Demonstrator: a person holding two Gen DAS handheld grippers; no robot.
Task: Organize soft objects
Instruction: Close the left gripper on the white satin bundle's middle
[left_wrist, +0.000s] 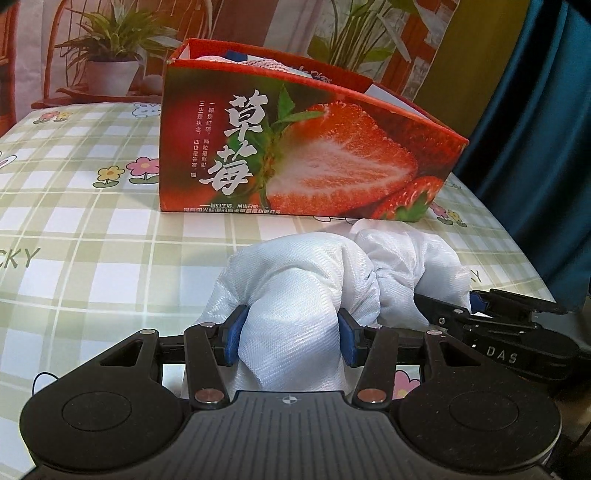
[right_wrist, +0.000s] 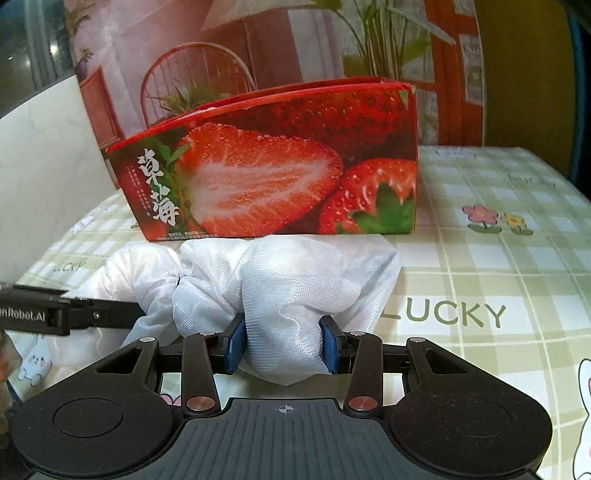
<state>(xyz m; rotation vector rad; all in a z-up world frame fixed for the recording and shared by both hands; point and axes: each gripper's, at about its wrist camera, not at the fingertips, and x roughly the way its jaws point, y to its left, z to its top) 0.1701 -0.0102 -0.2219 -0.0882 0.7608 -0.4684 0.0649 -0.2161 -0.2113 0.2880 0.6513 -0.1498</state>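
A white mesh cloth (left_wrist: 314, 280) lies bunched on the checked tablecloth in front of a red strawberry box (left_wrist: 295, 147). My left gripper (left_wrist: 290, 336) is shut on the cloth's left end. My right gripper (right_wrist: 282, 343) is shut on the right end of the same cloth (right_wrist: 295, 280). The right gripper shows at the right of the left wrist view (left_wrist: 498, 332), the left gripper at the left of the right wrist view (right_wrist: 66, 314). The box (right_wrist: 277, 166) is open-topped and holds folded cloths (left_wrist: 258, 62).
The table (left_wrist: 74, 221) has a green-checked cloth with flower prints. A printed backdrop with potted plants (left_wrist: 110, 55) stands behind the box. A blue curtain (left_wrist: 535, 129) hangs at the right past the table edge. A white panel (right_wrist: 40, 147) stands at the left.
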